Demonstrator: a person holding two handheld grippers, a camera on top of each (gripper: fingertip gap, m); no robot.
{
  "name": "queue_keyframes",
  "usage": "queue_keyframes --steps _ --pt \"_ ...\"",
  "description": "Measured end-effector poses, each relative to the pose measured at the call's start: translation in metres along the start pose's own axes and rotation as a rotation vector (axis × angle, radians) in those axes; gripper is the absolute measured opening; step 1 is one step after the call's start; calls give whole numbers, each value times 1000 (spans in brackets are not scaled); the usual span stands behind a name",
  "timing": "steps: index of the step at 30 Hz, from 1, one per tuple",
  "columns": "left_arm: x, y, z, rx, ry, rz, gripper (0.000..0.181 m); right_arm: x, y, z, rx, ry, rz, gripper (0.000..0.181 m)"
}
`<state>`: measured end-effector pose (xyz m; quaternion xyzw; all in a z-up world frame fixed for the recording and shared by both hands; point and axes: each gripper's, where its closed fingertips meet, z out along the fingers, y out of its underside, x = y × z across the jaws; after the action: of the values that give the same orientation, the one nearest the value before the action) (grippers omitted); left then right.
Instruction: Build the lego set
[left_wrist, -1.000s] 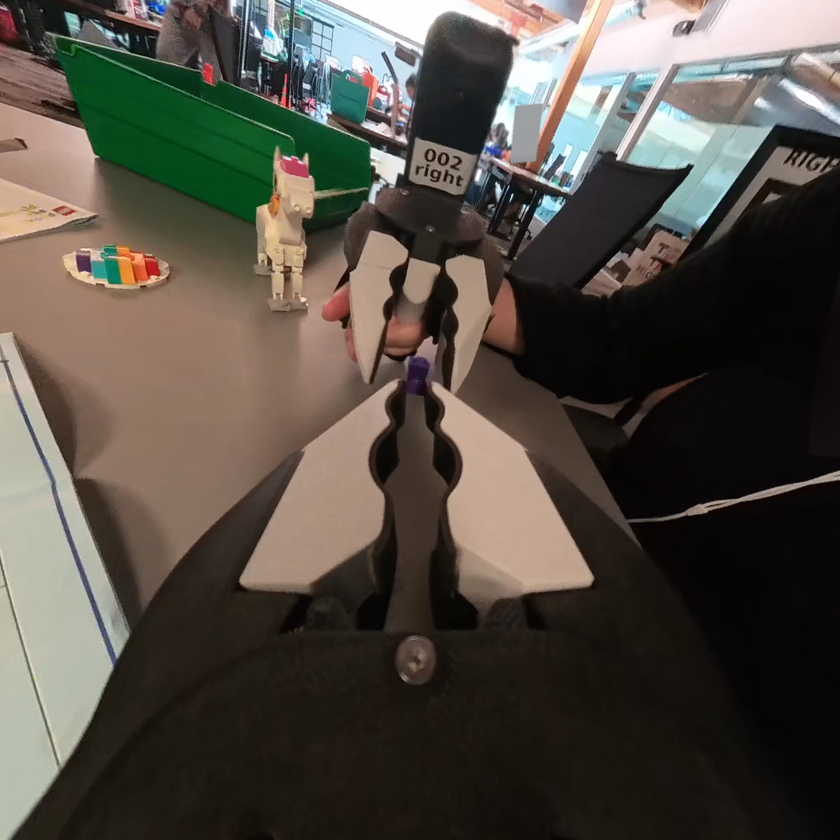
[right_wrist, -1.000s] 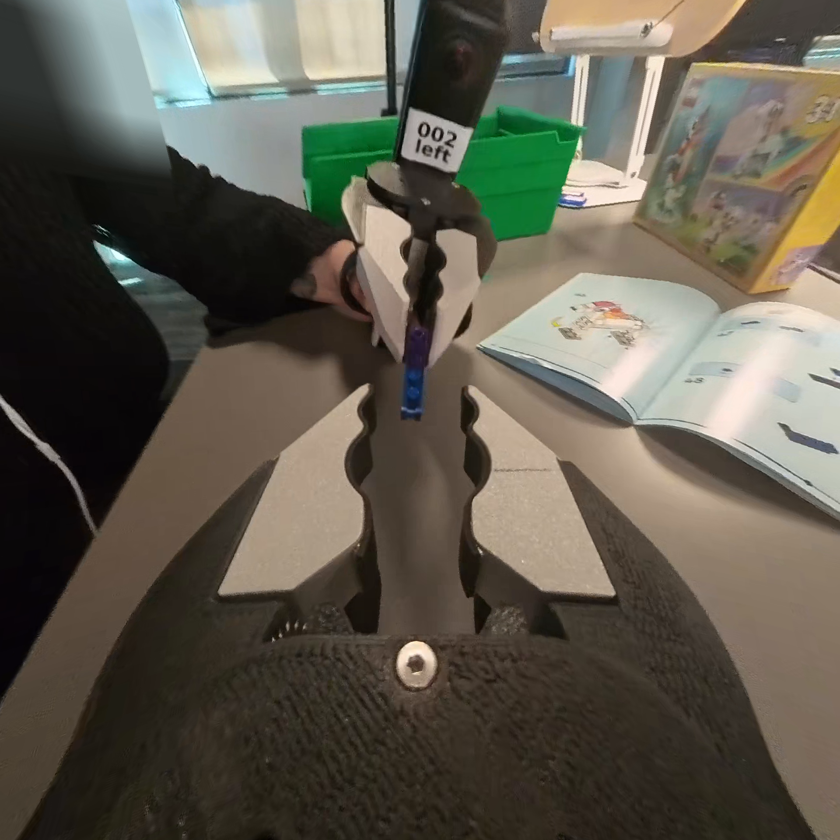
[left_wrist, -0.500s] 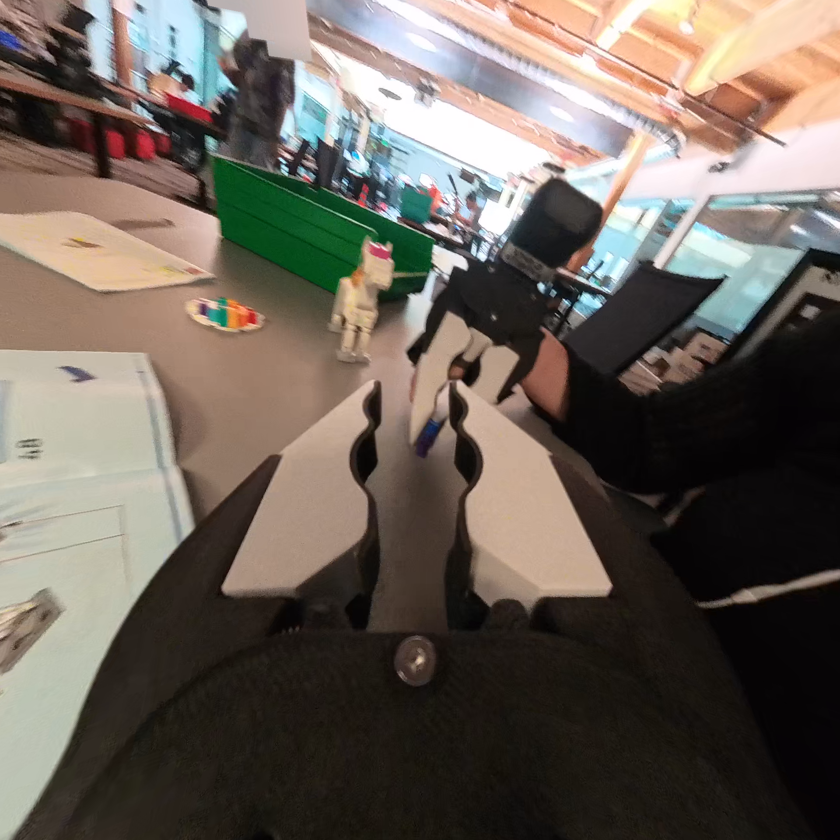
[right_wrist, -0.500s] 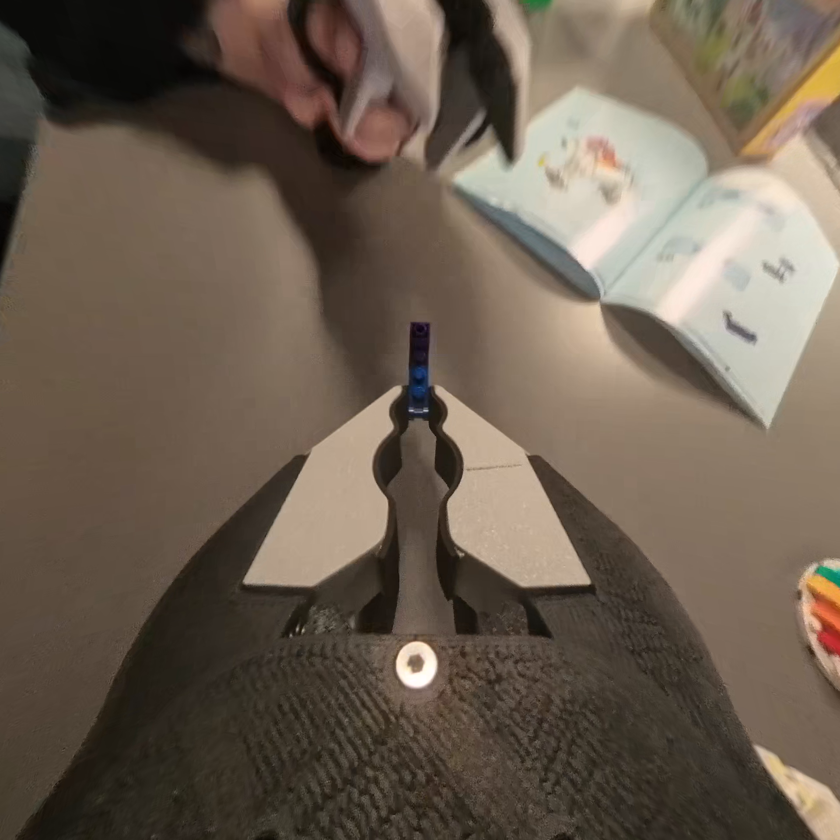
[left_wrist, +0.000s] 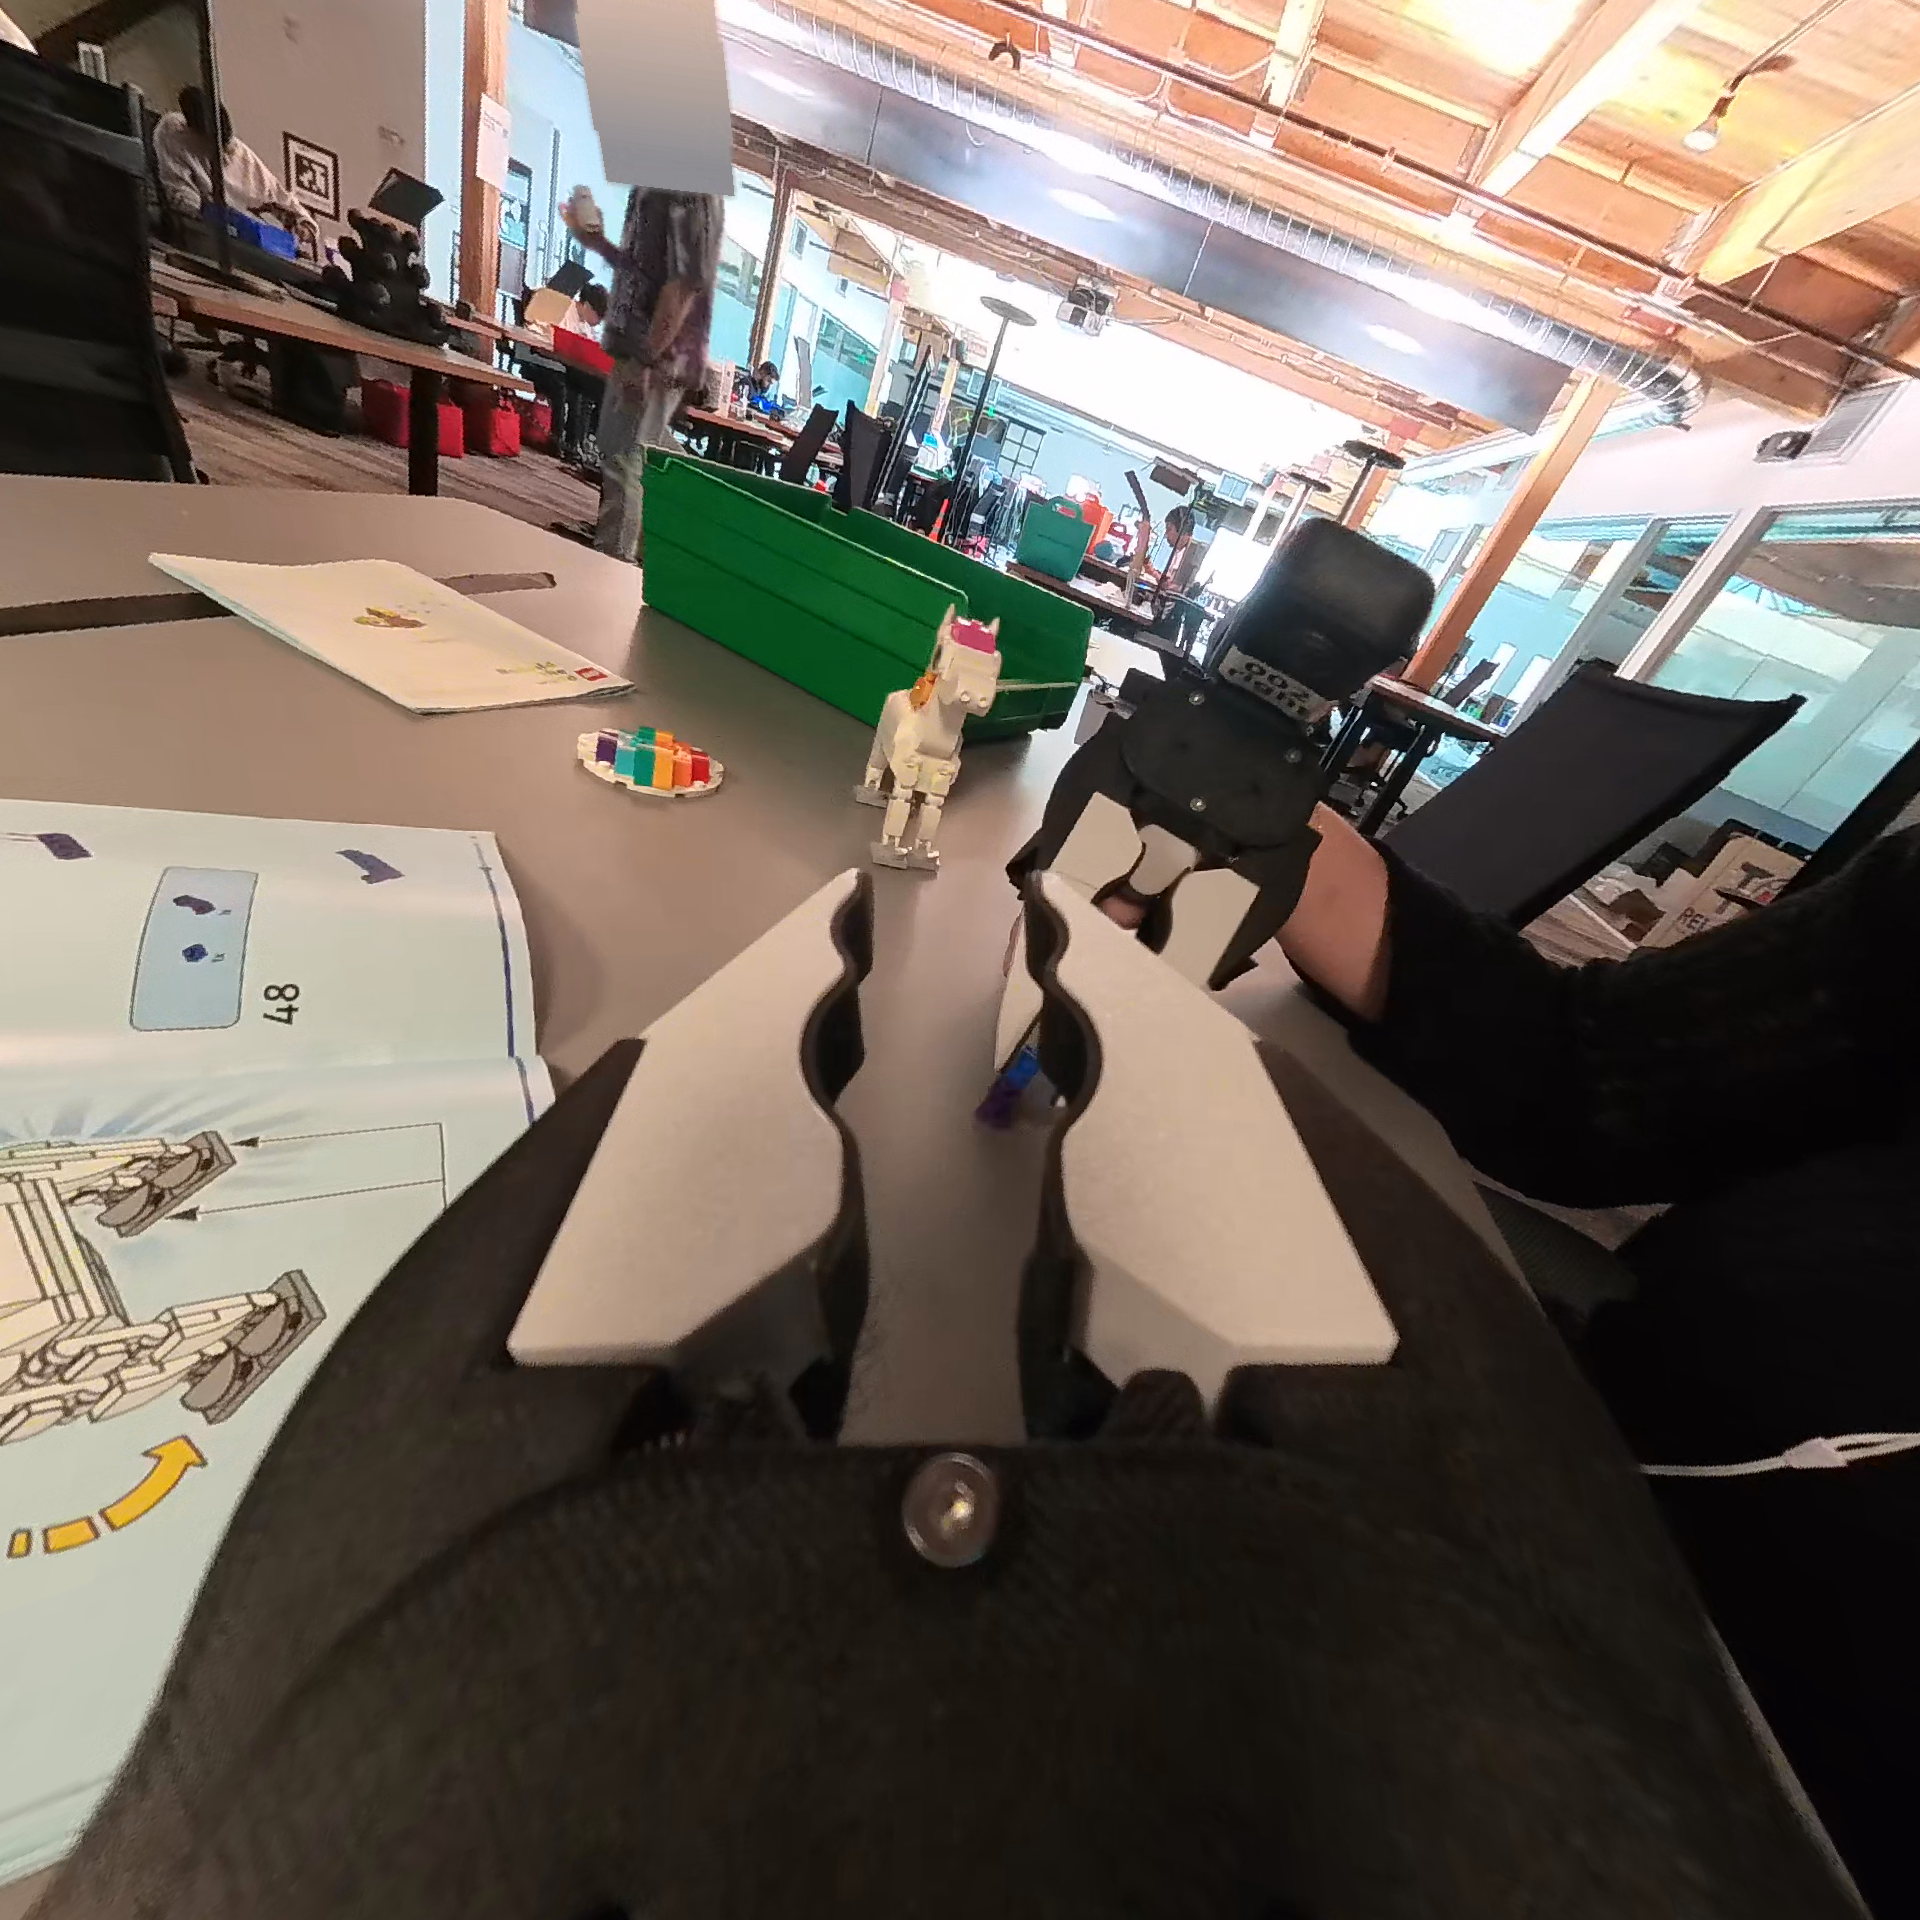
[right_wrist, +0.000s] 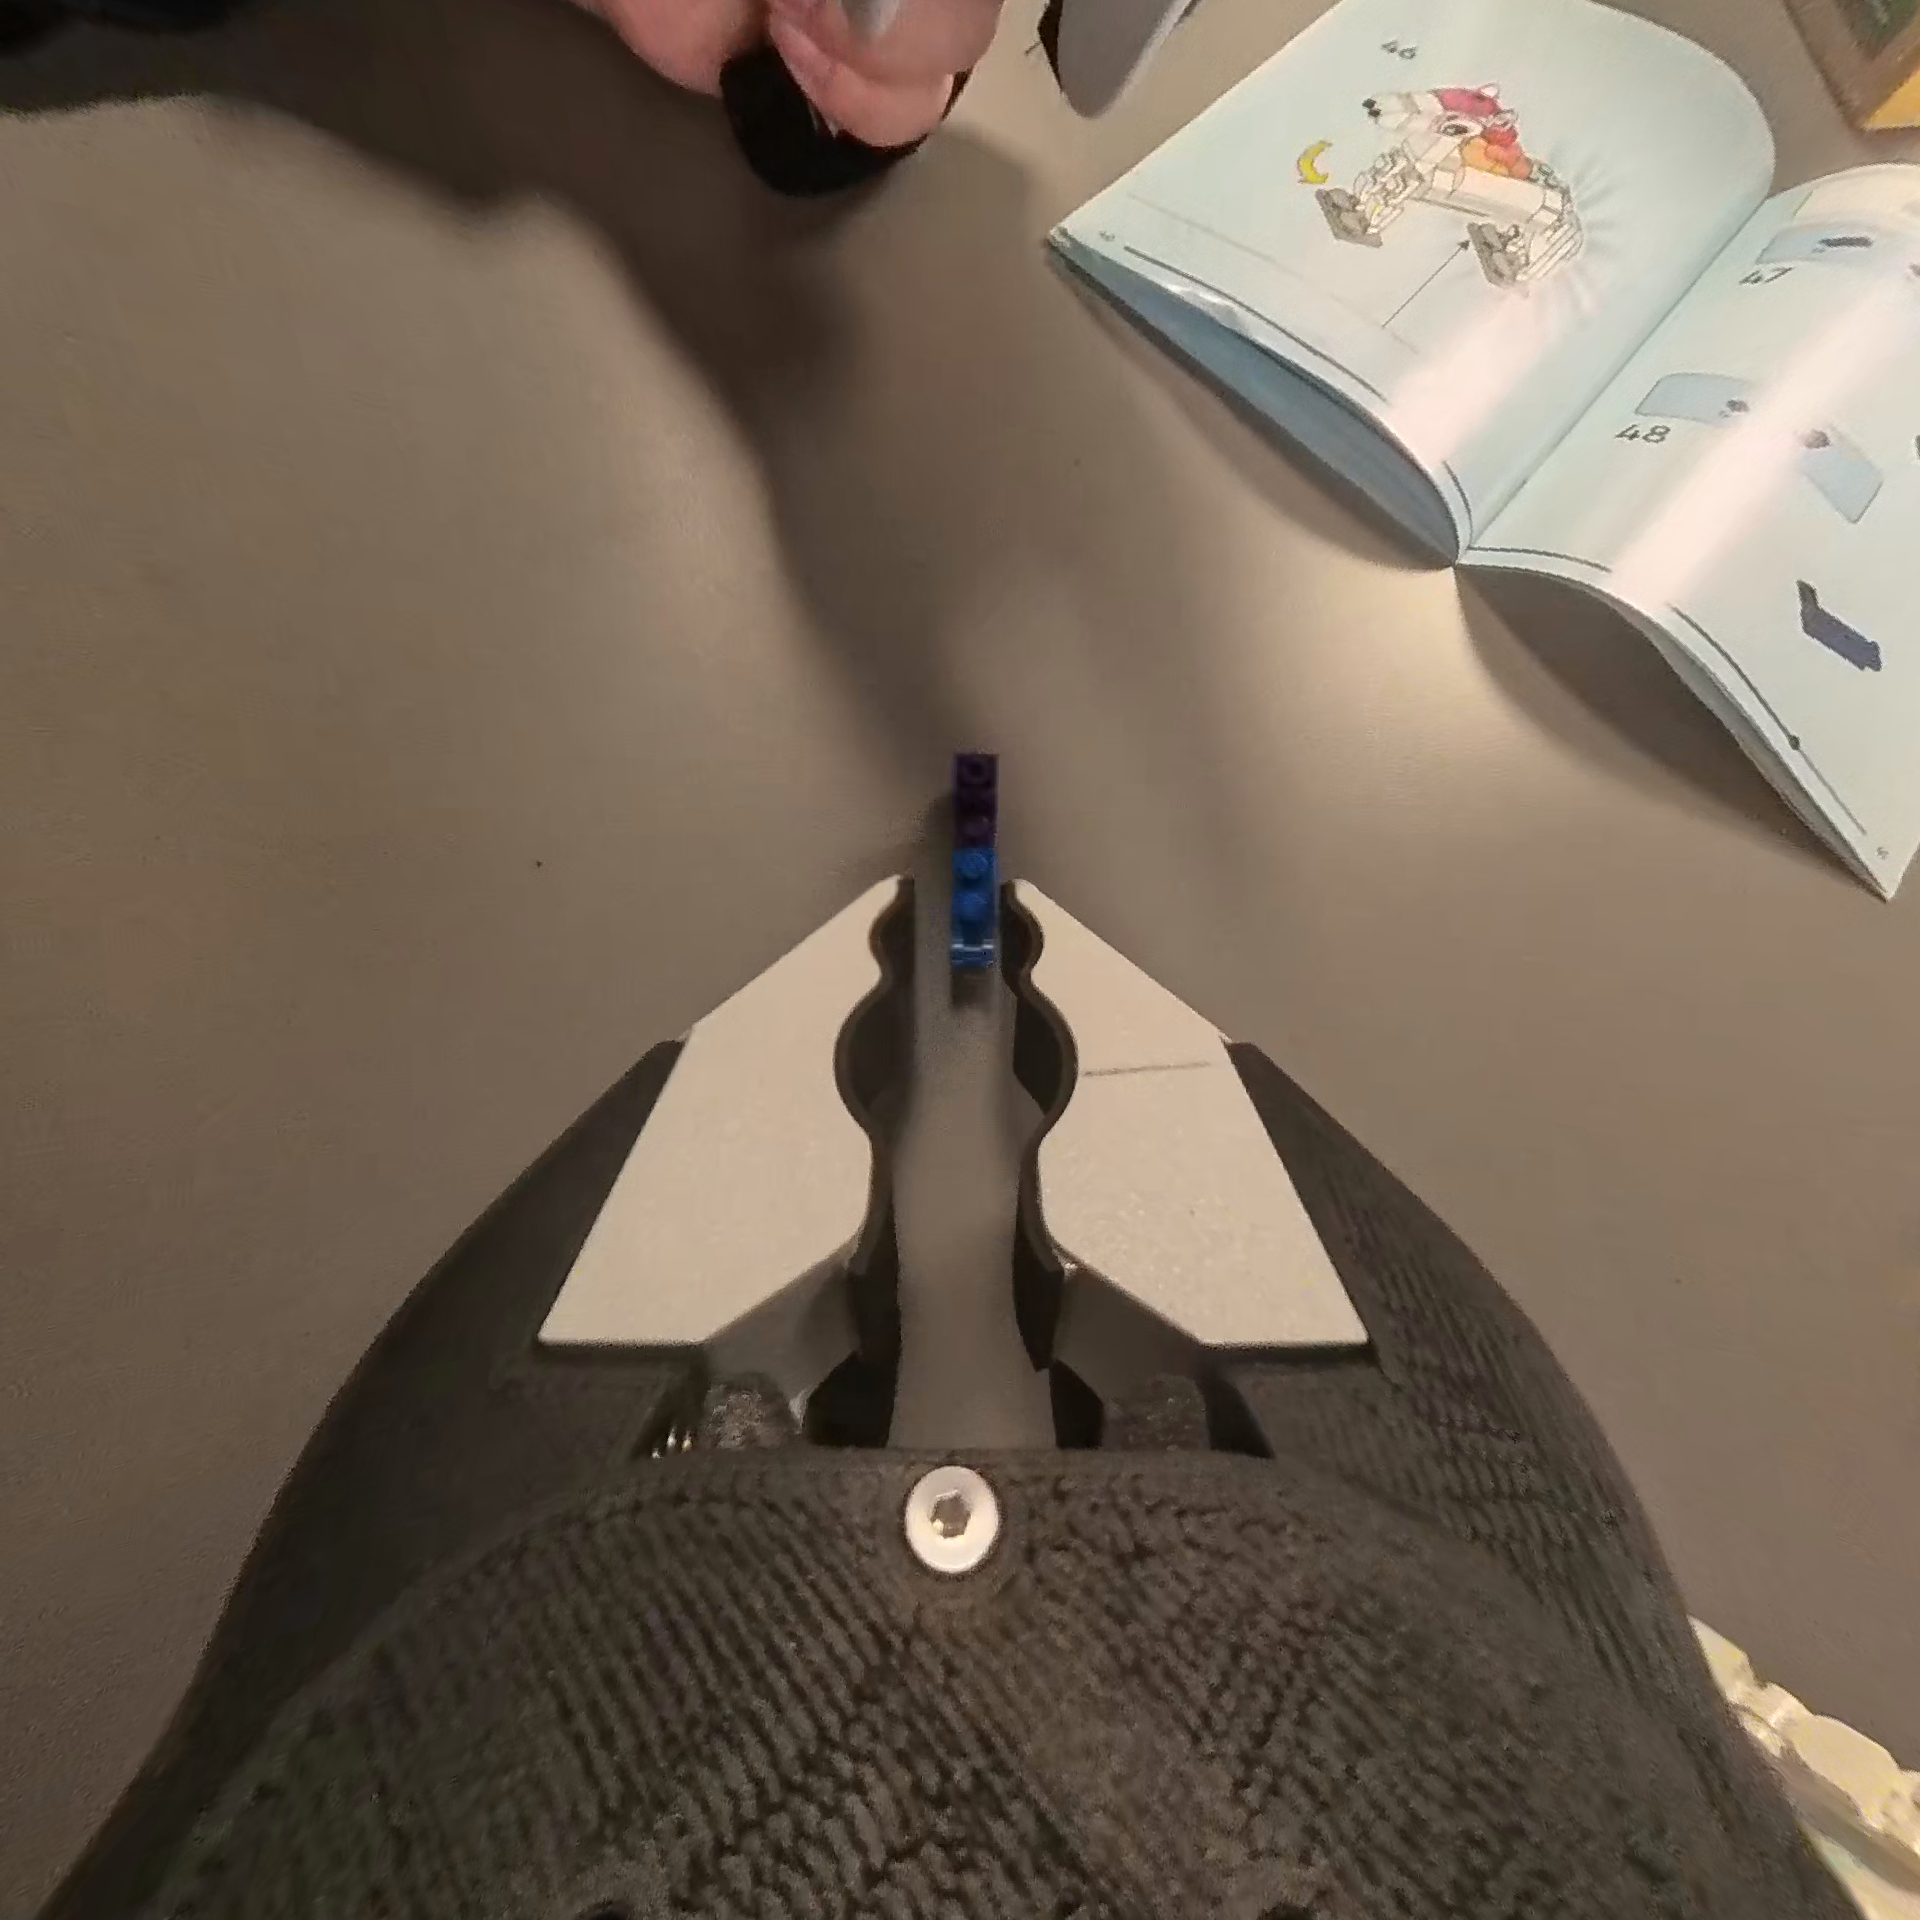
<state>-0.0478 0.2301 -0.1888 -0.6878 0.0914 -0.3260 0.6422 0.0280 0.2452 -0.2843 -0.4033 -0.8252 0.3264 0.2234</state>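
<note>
Two hand-held grippers, one small part between them.

- Part: a short blue-and-purple brick stack (right_wrist: 975, 873). It sits at the tips of the right hand-held gripper (right_wrist: 954, 894), dead ahead at 12 o'clock in its own view.
- Long axis: runs 12–6, in line with the fingers. The blue end is between the tips and the purple end pokes out past them toward the surface (right_wrist: 416, 623).
- Right jaws: parted wider than the stack. It lies against the 3 o'clock finger with a clear gap on the 9 o'clock side, so to me this reads as let go or barely pinched, not a firm clamp. I can't tell whether the purple end touches the surface.
- Left hand-held gripper (left_wrist: 945, 914): open wide and empty. Through its gap the stack (left_wrist: 1010, 1086) shows at about 1 o'clock, close in and tilted.
- Nearer: the right one, by far. It is already on the part, while the left stands off.
- White unicorn model (left_wrist: 925, 758): upright on the surface at 12 o'clock from the left hand-held gripper, well beyond the stack. The open instruction booklet (right_wrist: 1507, 312) is at 2 o'clock from the right one.

My guess is a re-grip comes next. The squeeze should close along 9–3, across the narrow faces, because closing off-axis could tip the stack.
</note>
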Motion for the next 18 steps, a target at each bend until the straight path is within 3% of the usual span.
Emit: queue_keyframes --steps 1,6,10,14,16,18 --pt "0 0 0 2 -1 -3 28 0 0 0 1 -1 2 16" --pt "-2 -2 -1 15 -9 -8 28 3 -13 -4 79 44 -77 33" --pt "-2 -3 -2 22 -19 3 28 33 -72 -40 401 428 -318 30" --pt "0 -2 -2 17 -23 24 28 44 -115 -102 740 849 -416 2" --pt "1 0 -2 3 -34 52 28 47 -118 -111 795 958 -379 0" --pt "1 2 -1 -19 -51 93 28 46 -116 -100 792 950 -360 0"
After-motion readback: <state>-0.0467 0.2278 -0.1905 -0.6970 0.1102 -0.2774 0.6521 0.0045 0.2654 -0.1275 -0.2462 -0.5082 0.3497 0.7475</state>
